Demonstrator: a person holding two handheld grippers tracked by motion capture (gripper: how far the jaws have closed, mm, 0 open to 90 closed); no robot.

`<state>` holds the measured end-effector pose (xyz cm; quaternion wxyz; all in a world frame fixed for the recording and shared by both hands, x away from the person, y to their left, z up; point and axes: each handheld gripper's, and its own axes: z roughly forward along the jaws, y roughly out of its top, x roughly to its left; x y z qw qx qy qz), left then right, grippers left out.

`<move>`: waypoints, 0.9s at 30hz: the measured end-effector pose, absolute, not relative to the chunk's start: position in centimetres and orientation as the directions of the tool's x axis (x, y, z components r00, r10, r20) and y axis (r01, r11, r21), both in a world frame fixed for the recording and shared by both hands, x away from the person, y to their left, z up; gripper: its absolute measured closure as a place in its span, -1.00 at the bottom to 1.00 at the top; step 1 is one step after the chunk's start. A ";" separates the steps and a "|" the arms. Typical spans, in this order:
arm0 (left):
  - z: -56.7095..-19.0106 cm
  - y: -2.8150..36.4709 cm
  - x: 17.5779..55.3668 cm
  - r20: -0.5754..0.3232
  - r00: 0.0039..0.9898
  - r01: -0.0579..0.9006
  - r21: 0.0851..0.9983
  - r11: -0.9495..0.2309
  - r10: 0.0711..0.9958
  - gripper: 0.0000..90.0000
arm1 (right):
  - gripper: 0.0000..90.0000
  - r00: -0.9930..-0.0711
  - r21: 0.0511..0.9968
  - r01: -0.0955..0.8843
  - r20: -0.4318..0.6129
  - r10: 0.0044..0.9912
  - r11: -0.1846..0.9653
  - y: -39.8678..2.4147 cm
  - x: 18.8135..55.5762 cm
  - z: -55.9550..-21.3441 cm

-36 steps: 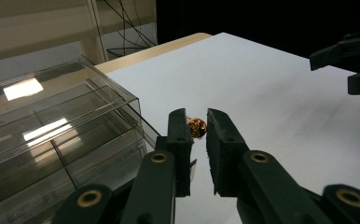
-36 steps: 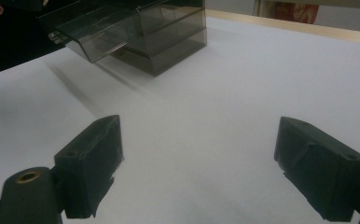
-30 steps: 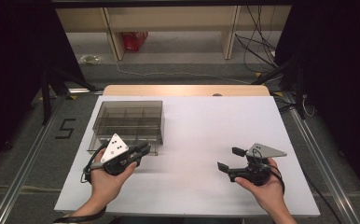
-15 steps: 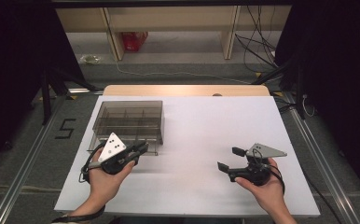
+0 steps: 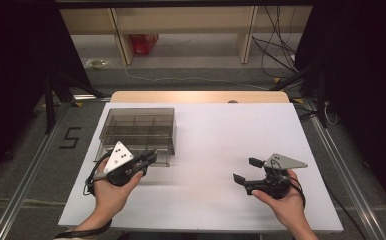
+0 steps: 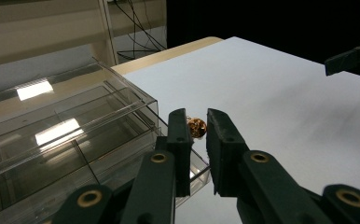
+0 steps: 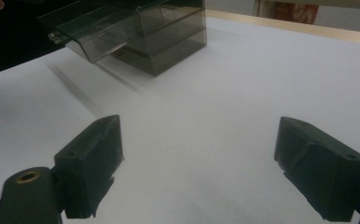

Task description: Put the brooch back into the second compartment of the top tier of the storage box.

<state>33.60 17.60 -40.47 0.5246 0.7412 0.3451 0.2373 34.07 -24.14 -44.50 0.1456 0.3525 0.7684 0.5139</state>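
A small gold-coloured object [image 6: 197, 127], perhaps a bead or a foil-wrapped ball, since its kind could not be made out, was pinched between the nearly closed jaws of the left gripper [image 5: 152, 155] and held at the near right corner of a clear compartmented box [image 5: 137, 128]. In the left gripper view the object was seen just past the fingertips [image 6: 180, 122], level with the rim of the box [image 6: 99, 116] and apparently above one of its front compartments. The right gripper [image 5: 246, 170] was held well apart over the bare white surface [image 5: 221, 125], its jaws spread wide with nothing between them, as the right gripper view confirmed [image 7: 197, 163].

The work was judged to be at an early stage: the pick-up seemed accomplished, the object carried to the box but not yet released. No other items could be seen in the compartments, though the tinted plastic and the glare on it left that open. What remained, it was thought, was for the object to be lowered into a compartment and let go.
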 end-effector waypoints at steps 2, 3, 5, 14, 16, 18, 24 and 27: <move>-40.5 17.7 33.6 -0.008 0.647 0.261 0.942 -0.211 0.762 0.77 | -0.64 -0.709 0.892 0.392 0.138 0.691 0.224 -24.1 34.1 -44.5; -40.5 17.7 33.6 -0.011 0.646 0.263 0.942 -0.209 0.763 0.77 | -0.65 -0.709 0.892 0.392 0.139 0.691 0.223 -24.1 34.1 -44.5; -40.5 17.7 33.7 -0.011 0.644 0.262 0.943 -0.207 0.765 0.77 | -0.65 -0.709 0.892 0.392 0.138 0.692 0.223 -24.1 34.1 -44.5; -40.4 18.2 33.8 -0.010 0.633 0.262 0.944 -0.202 0.774 0.77 | -0.65 -0.709 0.892 0.393 0.139 0.692 0.223 -24.1 34.1 -44.5; -40.4 18.3 33.8 -0.007 0.630 0.262 0.943 -0.204 0.776 0.77 | -0.65 -0.709 0.892 0.392 0.138 0.691 0.223 -24.1 34.1 -44.5; -40.4 18.3 33.9 -0.008 0.627 0.262 0.944 -0.202 0.779 0.77 | -0.65 -0.709 0.892 0.392 0.138 0.692 0.224 -24.1 34.1 -44.5; -40.5 18.6 34.0 -0.009 0.623 0.266 0.943 -0.201 0.782 0.77 | -0.64 -0.709 0.892 0.393 0.139 0.692 0.223 -24.1 34.1 -44.5; -40.5 18.7 34.1 -0.008 0.620 0.266 0.943 -0.201 0.784 0.77 | -0.65 -0.709 0.892 0.392 0.138 0.691 0.224 -24.1 34.1 -44.5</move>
